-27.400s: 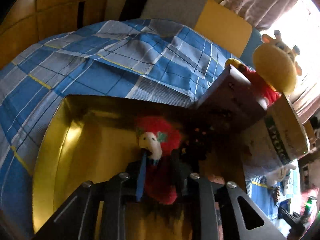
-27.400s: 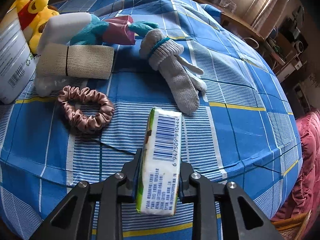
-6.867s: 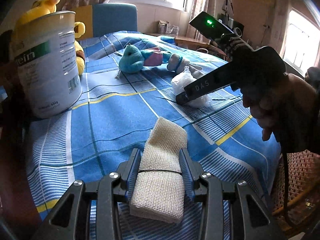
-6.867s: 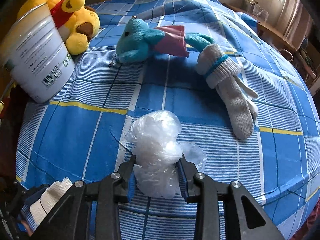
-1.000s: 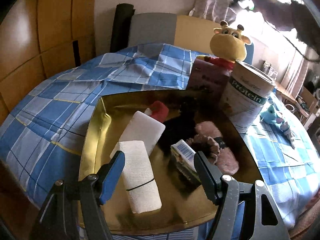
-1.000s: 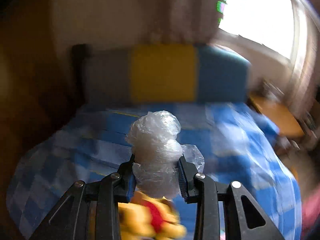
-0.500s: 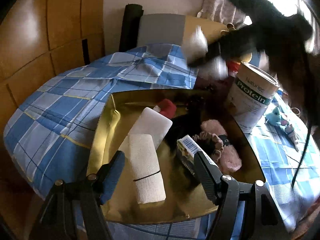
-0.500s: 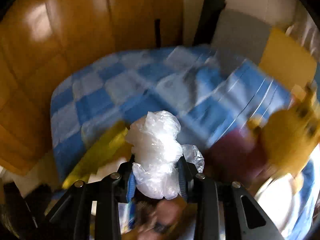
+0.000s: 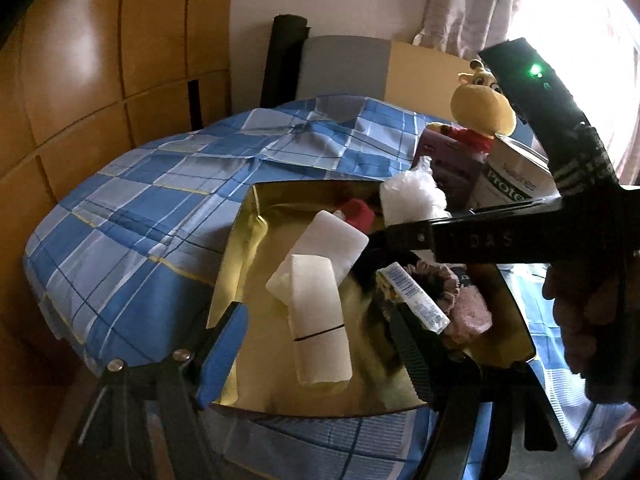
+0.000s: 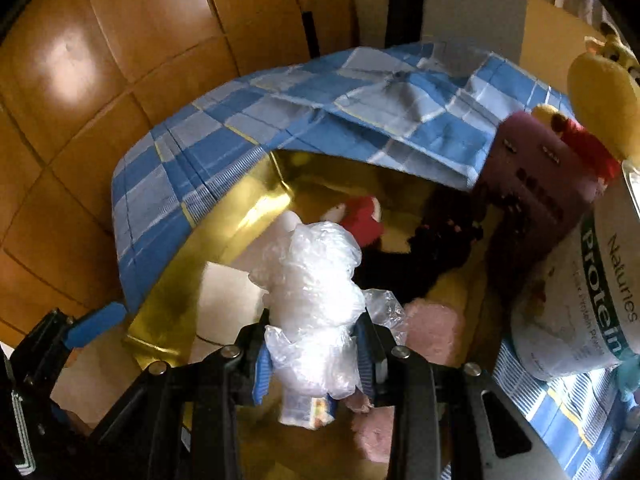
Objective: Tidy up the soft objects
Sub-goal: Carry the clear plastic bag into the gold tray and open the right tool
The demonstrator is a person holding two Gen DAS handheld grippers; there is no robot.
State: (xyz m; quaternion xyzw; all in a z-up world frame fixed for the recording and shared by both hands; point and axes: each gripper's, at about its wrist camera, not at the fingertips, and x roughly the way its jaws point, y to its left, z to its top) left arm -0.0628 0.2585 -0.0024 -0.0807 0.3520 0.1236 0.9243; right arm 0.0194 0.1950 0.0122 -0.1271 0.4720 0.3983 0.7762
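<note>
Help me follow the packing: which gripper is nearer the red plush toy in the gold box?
Right. The right gripper, shut on the plastic bag, hangs just beside the red plush toy. The left gripper, jaws opening and empty, sits back at the gold box near edge.

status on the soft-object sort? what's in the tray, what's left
Done: gold tray already holds the bandage roll, white sponge, tissue pack, scrunchie and red plush.
In hand: right gripper is shut on the crumpled plastic bag above the tray; the left gripper is opening, with nothing held.
Left: releasing the bag. Other leftovers aren't visible.
</note>
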